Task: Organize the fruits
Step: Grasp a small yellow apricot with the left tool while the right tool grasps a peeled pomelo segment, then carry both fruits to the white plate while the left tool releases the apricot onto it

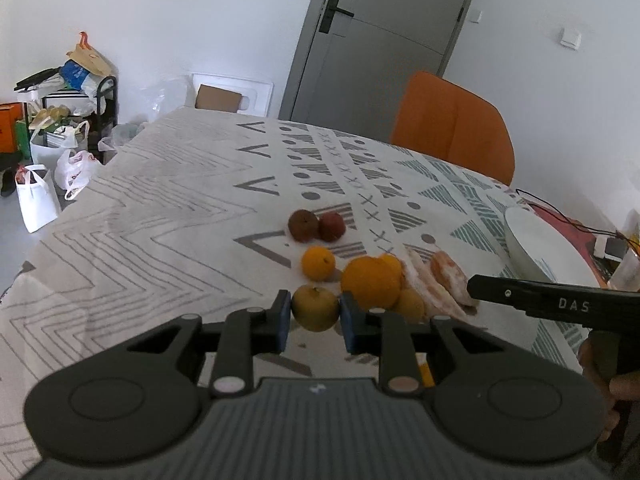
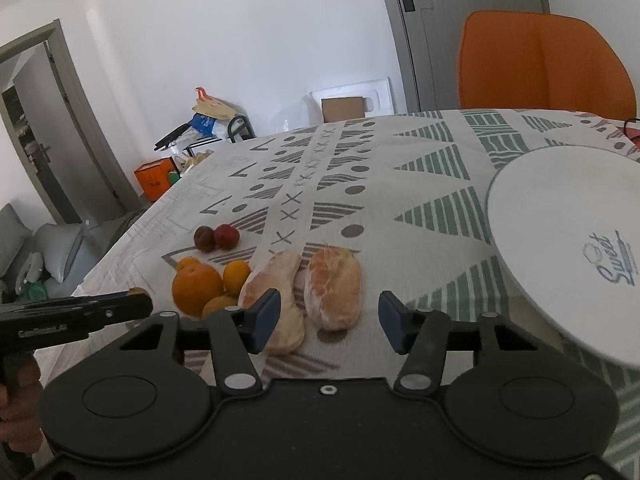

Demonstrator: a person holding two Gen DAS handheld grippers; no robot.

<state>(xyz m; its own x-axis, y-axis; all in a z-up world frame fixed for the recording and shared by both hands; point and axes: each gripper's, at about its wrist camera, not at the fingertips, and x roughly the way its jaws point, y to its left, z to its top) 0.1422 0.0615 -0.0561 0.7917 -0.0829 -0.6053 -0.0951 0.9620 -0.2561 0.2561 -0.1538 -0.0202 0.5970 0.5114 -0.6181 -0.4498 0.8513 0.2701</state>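
The left gripper [image 1: 313, 322] clamps a yellowish pear [image 1: 315, 307]. Oranges [image 1: 372, 282] lie just beside it on the tablecloth [image 1: 160, 208].

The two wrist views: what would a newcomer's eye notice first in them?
First, the left hand-held gripper, shut on a yellow-green pear at the near edge of the fruit cluster. Beside it lies a big orange, with two pomelo pieces to the right on the patterned tablecloth. The right hand-held gripper stands open around those pieces, a white plate at its right.
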